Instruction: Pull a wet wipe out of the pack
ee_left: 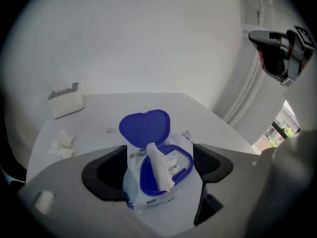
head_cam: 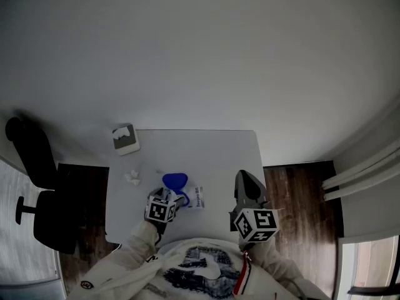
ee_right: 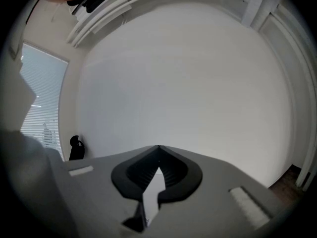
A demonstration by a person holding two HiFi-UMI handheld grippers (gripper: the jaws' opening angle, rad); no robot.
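A white wet-wipe pack [ee_left: 148, 192] with a blue rim stands between my left gripper's [ee_left: 158, 155] jaws, which are shut on its sides. Its blue lid [ee_left: 145, 126] is flipped open and a white wipe [ee_left: 158, 168] sticks up out of the opening. In the head view the pack [head_cam: 196, 197] and its lid [head_cam: 175, 180] sit at the table's near middle, with the left gripper [head_cam: 180, 198] on them. My right gripper [head_cam: 245, 180] is shut with nothing in it, held up to the right of the pack. In its own view the right gripper [ee_right: 158, 150] faces only bare wall.
A crumpled white wipe [head_cam: 132, 177] lies on the white table [head_cam: 219, 149] left of the pack. A tissue box [head_cam: 126, 139] stands at the far left corner. A black office chair [head_cam: 37, 186] is on the floor beside the table's left edge.
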